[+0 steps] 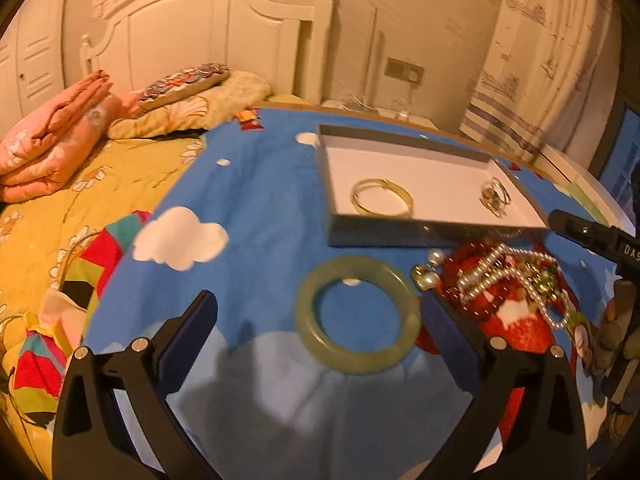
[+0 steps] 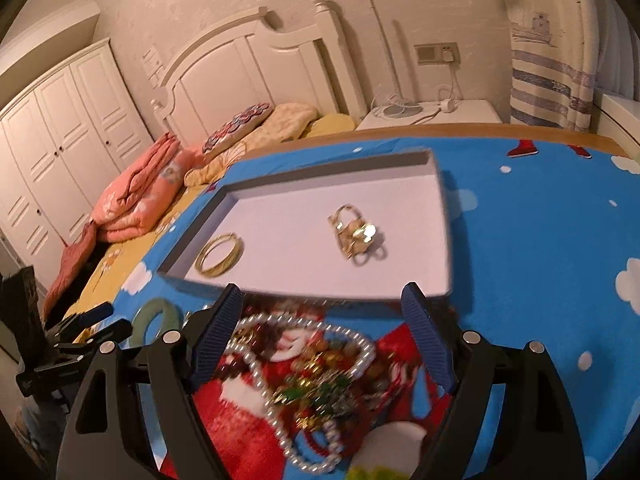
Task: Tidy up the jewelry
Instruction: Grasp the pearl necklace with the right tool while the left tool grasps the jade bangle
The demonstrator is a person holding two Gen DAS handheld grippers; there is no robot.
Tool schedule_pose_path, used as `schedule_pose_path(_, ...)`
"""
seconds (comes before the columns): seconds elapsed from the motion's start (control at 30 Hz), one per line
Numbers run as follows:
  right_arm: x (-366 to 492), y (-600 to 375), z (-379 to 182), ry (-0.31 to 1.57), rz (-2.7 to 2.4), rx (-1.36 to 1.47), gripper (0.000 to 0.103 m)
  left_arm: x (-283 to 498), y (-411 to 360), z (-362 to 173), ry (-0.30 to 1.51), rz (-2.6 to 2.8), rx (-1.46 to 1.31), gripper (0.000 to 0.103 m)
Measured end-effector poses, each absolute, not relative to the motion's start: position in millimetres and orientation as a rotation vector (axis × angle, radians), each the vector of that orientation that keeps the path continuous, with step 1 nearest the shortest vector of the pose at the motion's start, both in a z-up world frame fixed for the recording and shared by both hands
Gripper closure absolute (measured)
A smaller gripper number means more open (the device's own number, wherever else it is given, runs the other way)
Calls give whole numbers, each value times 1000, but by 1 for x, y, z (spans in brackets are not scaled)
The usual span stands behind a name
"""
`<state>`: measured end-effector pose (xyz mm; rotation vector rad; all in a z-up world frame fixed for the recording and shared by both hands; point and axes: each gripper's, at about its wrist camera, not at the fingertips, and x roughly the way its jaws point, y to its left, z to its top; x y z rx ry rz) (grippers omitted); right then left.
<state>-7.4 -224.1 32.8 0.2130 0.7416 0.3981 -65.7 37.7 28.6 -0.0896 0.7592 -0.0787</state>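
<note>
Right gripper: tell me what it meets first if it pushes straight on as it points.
Most likely the jewelry pile, pearl necklace on top, lying between the open right gripper fingers. The tray lies beyond; depth is uncertain.

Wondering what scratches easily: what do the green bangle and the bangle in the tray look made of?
Green bangle: likely jade or similar stone, possibly glass; pale, milky, thick and smoothly polished. Tray bangle: thin gold-coloured metal with bright glints; solid or plated, can't tell.

A: Tray (image 2: 438,216): one. Gold bangle (image 2: 219,260): one, possibly a stacked pair. Gold cluster (image 2: 356,236): one.

B: Jade bangle (image 1: 358,314): one. Pearl necklace (image 2: 280,396): at least one, tangled.
</note>
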Motion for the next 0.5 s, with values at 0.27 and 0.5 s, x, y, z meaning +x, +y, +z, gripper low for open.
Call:
schedule_pose_path(0.27, -29, -196, 28, 759, 453, 63, 24, -57, 22, 20, 812, -155, -51, 2)
schedule_pose_path(0.5, -32, -172, 28, 771, 510, -106, 41, -41, 16, 12, 885, -171, -33, 2)
